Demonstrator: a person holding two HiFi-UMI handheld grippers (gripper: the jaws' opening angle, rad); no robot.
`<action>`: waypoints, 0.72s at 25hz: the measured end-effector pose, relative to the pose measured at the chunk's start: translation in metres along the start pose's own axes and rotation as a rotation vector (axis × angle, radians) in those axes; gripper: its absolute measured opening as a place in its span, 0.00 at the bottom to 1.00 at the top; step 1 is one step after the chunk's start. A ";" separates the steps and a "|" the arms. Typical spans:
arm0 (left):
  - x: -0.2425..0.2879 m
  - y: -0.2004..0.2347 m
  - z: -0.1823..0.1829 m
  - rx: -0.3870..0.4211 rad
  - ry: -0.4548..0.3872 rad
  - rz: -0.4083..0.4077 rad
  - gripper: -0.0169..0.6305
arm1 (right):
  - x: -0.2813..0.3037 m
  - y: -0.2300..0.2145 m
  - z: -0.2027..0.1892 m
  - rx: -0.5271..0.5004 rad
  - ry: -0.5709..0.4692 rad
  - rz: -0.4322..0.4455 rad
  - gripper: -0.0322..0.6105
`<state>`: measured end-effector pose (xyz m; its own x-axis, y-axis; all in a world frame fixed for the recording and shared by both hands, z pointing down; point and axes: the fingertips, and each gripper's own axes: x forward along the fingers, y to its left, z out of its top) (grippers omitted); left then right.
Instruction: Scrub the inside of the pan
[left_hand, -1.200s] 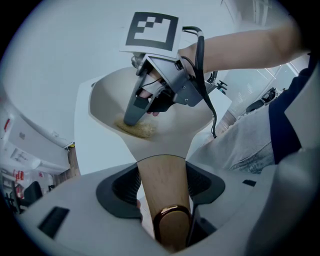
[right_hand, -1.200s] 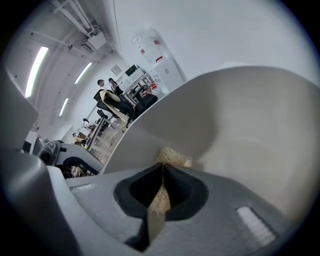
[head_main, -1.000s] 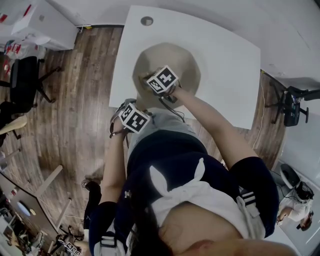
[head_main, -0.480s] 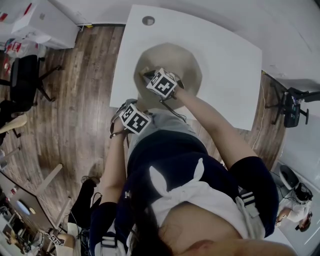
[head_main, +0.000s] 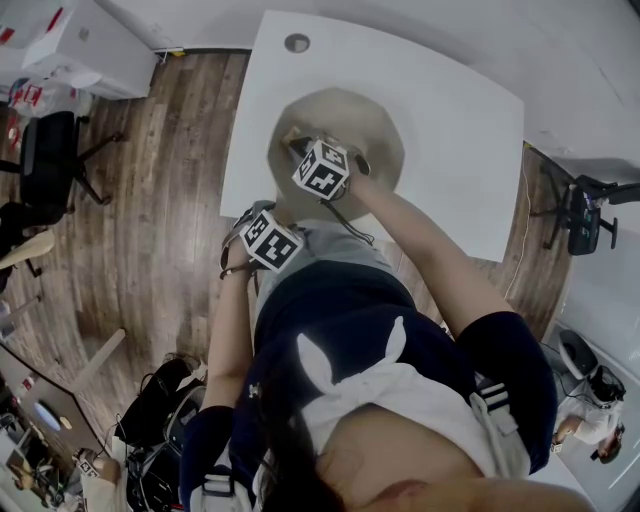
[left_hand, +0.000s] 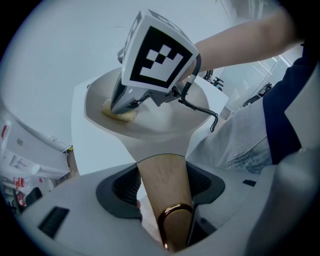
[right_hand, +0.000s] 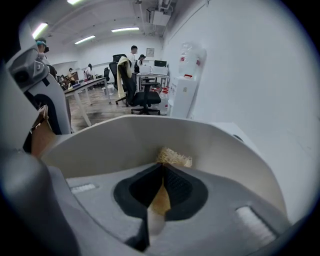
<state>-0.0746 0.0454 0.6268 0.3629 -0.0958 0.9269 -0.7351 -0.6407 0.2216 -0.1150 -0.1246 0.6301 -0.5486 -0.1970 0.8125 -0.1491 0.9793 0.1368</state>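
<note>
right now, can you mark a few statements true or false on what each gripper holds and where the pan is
1. The left gripper has its jaws clamped on the wooden handle of the pan. True.
2. The right gripper is empty. False: its jaws pinch a yellowish scrub sponge.
3. The scrub sponge sits inside the pan. True.
4. The pan stands on a stove burner. False: it stands on the white table.
</note>
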 end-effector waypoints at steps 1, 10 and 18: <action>0.000 0.000 0.000 -0.001 0.000 -0.002 0.43 | 0.000 -0.002 0.000 -0.009 0.003 -0.008 0.06; 0.002 -0.001 -0.001 0.023 0.011 0.004 0.42 | 0.005 -0.022 -0.009 -0.054 0.069 -0.138 0.06; 0.002 -0.005 -0.002 0.035 0.018 0.005 0.42 | 0.003 -0.041 -0.023 -0.045 0.119 -0.185 0.06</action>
<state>-0.0710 0.0498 0.6280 0.3482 -0.0854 0.9335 -0.7167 -0.6661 0.2064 -0.0916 -0.1639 0.6401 -0.4136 -0.3697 0.8320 -0.1997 0.9284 0.3133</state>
